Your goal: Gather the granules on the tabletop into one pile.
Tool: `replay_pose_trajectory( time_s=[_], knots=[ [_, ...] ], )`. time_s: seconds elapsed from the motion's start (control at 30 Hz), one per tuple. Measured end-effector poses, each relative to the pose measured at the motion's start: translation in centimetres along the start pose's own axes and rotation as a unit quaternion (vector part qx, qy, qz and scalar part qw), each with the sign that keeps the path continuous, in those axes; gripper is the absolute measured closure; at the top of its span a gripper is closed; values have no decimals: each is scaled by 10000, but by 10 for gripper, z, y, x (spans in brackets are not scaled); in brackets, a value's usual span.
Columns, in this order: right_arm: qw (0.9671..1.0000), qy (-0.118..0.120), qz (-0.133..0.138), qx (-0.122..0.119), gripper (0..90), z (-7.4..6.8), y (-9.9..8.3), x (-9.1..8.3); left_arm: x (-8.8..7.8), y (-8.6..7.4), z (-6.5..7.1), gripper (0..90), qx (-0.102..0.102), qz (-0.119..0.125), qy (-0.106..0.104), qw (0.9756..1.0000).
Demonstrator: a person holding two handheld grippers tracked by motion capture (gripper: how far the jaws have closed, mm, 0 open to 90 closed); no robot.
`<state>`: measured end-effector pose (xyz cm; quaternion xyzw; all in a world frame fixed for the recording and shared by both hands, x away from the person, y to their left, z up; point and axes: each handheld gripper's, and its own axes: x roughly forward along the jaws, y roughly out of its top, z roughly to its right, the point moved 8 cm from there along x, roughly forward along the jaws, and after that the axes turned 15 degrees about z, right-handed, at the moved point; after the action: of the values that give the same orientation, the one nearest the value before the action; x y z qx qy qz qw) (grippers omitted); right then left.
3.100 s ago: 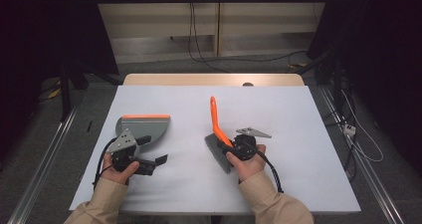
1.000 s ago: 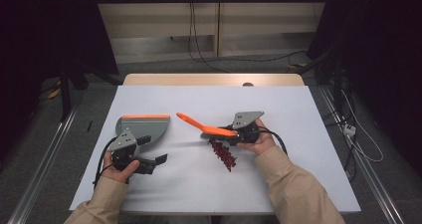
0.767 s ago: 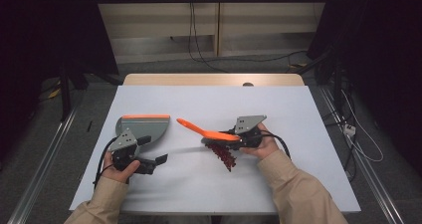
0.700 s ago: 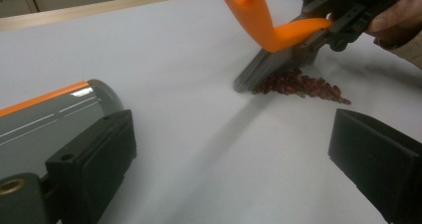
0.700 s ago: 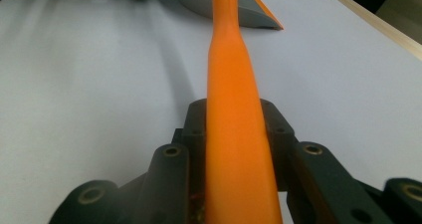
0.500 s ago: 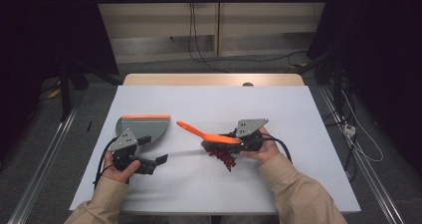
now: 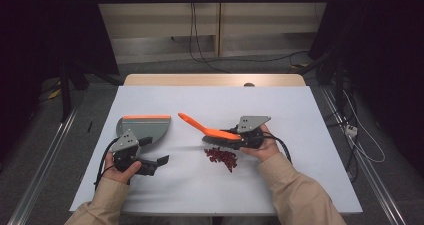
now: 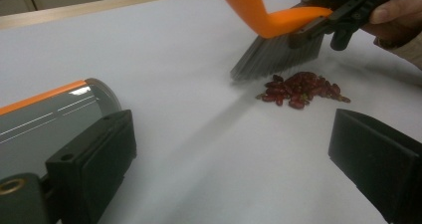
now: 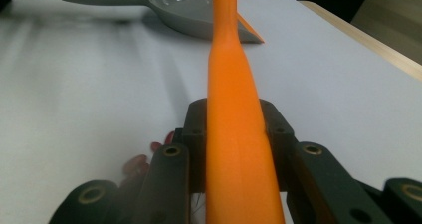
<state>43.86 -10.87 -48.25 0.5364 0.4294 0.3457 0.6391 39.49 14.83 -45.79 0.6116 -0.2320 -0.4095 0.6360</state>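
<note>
An orange-handled brush [image 7: 207, 131] with grey bristles [image 8: 276, 55] hangs just behind a small pile of red beans [image 7: 222, 156] on the white table [image 7: 310, 135]. My right gripper [image 7: 235, 139] is shut on the brush handle [image 9: 234, 119], which points left toward the dustpan. The bristle tips sit at the far edge of the beans [image 8: 298, 87]. A grey dustpan with an orange lip [image 7: 145, 127] lies at the left. My left gripper [image 7: 155, 151] rests beside the dustpan [image 8: 54, 112]. The left gripper [image 8: 234, 159] is open with nothing between its jaws.
The table's wooden far edge [image 7: 215, 79] borders a floor with cables. Bare white tabletop spreads right of the right hand and in front of the beans. Sleeved forearms [image 7: 295, 195] come in from the bottom.
The brush swung from handle pointing away to handle pointing left, and the right hand moved from the near side of the beans to their right. In the last second it sank slightly. The left gripper stayed still.
</note>
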Motion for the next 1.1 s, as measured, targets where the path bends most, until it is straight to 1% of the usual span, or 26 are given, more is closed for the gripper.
replay_pose_trajectory(
  time_s=[0.07,0.13,0.17,0.27,0.33,0.43,0.5,0.6,0.67,0.7,0.77,0.87,0.9,0.97,1.0,1.1],
  knots=[
    [10000,-83,-47,17,713,4,-4,2,0,0,0,47,2,-5,1,10000],
    [9999,-54,54,133,713,3,-6,5,0,0,0,47,-16,-5,0,10000],
    [9999,-16,51,147,714,2,-6,6,0,-1,0,47,-14,-13,-1,10000],
    [9998,164,-78,-21,713,-8,-5,7,0,-1,-1,47,-21,-7,9,10000],
    [9996,255,-106,-42,713,-13,-4,5,0,-1,-1,47,-5,-16,7,10000],
    [9994,297,-122,-111,713,-17,-2,3,0,-1,0,47,-19,-14,2,10000],
    [9997,191,-44,-125,713,-15,2,1,1,-1,0,47,-11,-23,1,10000],
    [9998,43,185,22,713,-9,10,-3,1,-1,0,47,-12,-18,-3,10000],
    [9996,-12,277,91,713,-6,14,-6,1,-1,0,47,-15,-18,1,10000],
    [9995,-3,306,126,713,-7,16,-7,1,-1,0,47,-11,-22,6,10000],
    [9993,55,324,171,713,-12,19,-10,1,-1,-1,47,-18,-15,11,10000],
    [9992,198,274,190,713,-24,21,-11,1,-1,0,47,-17,-18,4,10000],
    [9990,224,294,250,713,-28,23,-12,1,-1,0,47,-24,-20,7,10000],
    [9979,350,387,388,713,-38,25,-13,0,-1,0,47,-28,-11,-1,10000],
    [9972,406,429,457,713,-46,25,-13,0,-1,0,47,-25,-14,-2,10000],
    [9953,543,449,660,713,-60,20,-15,-2,0,-2,47,-56,0,31,10000]
  ],
)
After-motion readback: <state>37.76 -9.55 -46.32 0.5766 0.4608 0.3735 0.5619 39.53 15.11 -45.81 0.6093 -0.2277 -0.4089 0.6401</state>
